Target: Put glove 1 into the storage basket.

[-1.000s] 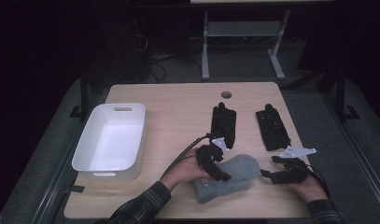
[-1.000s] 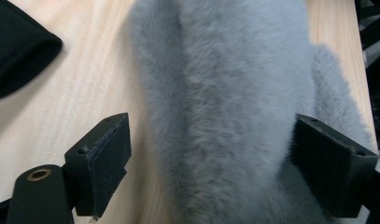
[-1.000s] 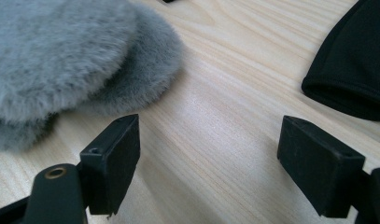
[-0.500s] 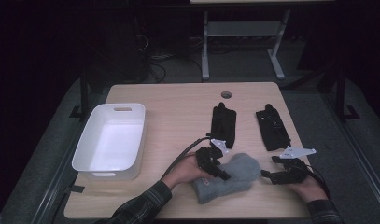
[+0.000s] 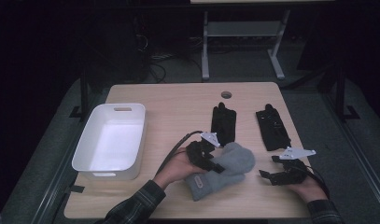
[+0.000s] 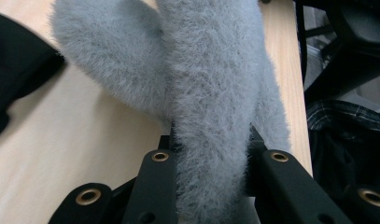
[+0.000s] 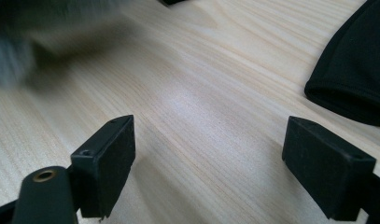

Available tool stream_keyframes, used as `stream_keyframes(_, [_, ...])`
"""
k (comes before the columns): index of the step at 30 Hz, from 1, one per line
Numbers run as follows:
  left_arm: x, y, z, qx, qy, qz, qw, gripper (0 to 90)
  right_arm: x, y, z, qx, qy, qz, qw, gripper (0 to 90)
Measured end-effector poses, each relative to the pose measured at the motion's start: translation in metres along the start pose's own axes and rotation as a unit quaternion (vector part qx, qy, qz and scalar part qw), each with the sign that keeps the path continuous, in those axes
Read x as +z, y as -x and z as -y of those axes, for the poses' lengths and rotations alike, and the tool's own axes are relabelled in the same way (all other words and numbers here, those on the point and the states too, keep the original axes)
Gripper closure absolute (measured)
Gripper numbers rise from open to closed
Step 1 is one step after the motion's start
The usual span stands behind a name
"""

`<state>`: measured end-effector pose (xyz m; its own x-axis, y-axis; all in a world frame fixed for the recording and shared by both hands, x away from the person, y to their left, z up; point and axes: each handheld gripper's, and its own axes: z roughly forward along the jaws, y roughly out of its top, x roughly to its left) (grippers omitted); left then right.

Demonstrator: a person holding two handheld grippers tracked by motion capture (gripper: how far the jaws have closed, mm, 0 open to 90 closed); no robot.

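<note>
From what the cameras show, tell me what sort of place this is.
Probably a lab or workshop set up for recording handling tasks, not a home. A bare wooden table with a cable hole stands on grey carpet in a dark room, cables trail on the floor behind, and a white bin and gloves are laid out.

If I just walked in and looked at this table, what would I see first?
Probably the fluffy grey mitten near the front of the table, pinched between the jaws of the left gripper. Next, the big white tub on the left side. Two black gloves lie flat behind the mitten, and the right gripper rests open beside it.
</note>
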<state>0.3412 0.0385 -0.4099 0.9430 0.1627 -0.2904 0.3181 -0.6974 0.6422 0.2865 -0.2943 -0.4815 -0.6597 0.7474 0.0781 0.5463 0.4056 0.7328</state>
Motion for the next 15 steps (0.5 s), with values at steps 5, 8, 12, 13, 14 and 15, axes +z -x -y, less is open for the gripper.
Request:
stream_keyframes(5, [-0.034, -0.004, 0.003, -0.018, 0.017, -0.026, 0.9994, 73.8, 0.001, -0.001, 0.0, 0.0, -0.001, 0.002, 1.0, 16.1])
stream_keyframes(8, [-0.058, -0.009, 0.006, -0.026, 0.031, -0.043, 0.9982, 73.8, 0.001, -0.001, 0.0, 0.0, -0.001, 0.003, 1.0, 16.1])
stream_keyframes(12, [-0.09, -0.013, 0.01, -0.045, 0.053, -0.069, 0.9952, 73.8, 0.001, 0.0, -0.001, 0.0, -0.001, 0.004, 1.0, 16.1])
stream_keyframes(13, [-0.099, -0.014, 0.011, -0.049, 0.056, -0.075, 0.9944, 73.8, 0.001, 0.0, -0.001, 0.0, -0.001, 0.003, 1.0, 16.1])
stream_keyframes(14, [-0.107, -0.015, 0.012, -0.049, 0.06, -0.083, 0.9936, 73.8, 0.001, 0.0, 0.0, 0.001, 0.0, 0.003, 1.0, 16.1])
stream_keyframes(15, [-0.115, -0.015, 0.013, -0.053, 0.064, -0.088, 0.9926, 73.8, 0.001, 0.0, -0.001, 0.001, 0.0, 0.003, 1.0, 16.1])
